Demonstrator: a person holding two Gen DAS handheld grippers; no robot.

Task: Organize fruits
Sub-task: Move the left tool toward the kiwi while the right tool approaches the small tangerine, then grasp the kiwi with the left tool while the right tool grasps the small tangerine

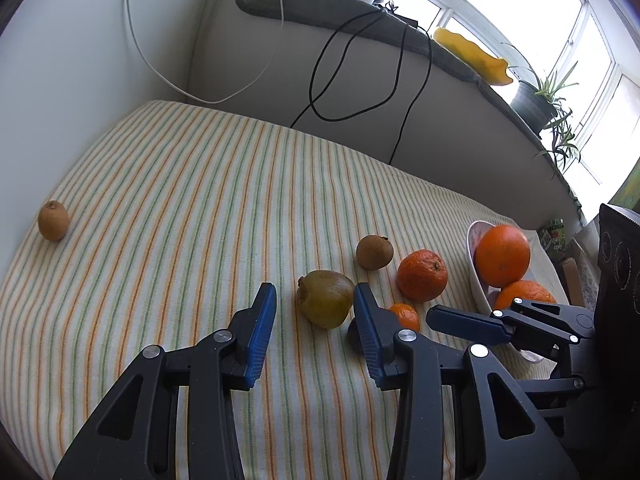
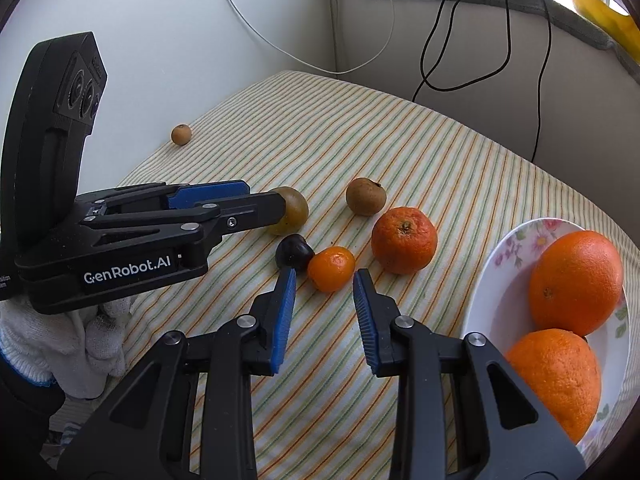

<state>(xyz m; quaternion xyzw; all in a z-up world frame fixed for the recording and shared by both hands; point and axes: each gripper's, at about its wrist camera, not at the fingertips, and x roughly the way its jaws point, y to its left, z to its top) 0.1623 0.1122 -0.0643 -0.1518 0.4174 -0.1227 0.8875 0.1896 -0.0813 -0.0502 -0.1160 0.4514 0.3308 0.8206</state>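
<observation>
My left gripper (image 1: 314, 308) is open with its blue pads on either side of a green-brown kiwi (image 1: 325, 298) on the striped cloth; it shows in the right wrist view (image 2: 264, 196). My right gripper (image 2: 325, 285) is open and empty just short of a small mandarin (image 2: 331, 269), with a dark plum (image 2: 293, 255) to its left. A larger tangerine (image 2: 404, 239) and a brown fruit (image 2: 365, 196) lie behind. A white floral bowl (image 2: 500, 280) at the right holds two oranges (image 2: 576, 276). A lone brown fruit (image 1: 53, 220) lies far left.
The striped cloth (image 1: 192, 184) covers the table, which meets a white wall at the back and left. Black cables (image 1: 360, 68) and a white cable (image 1: 168, 64) hang down the wall. A windowsill holds a potted plant (image 1: 536, 100) and a yellow object (image 1: 472, 54).
</observation>
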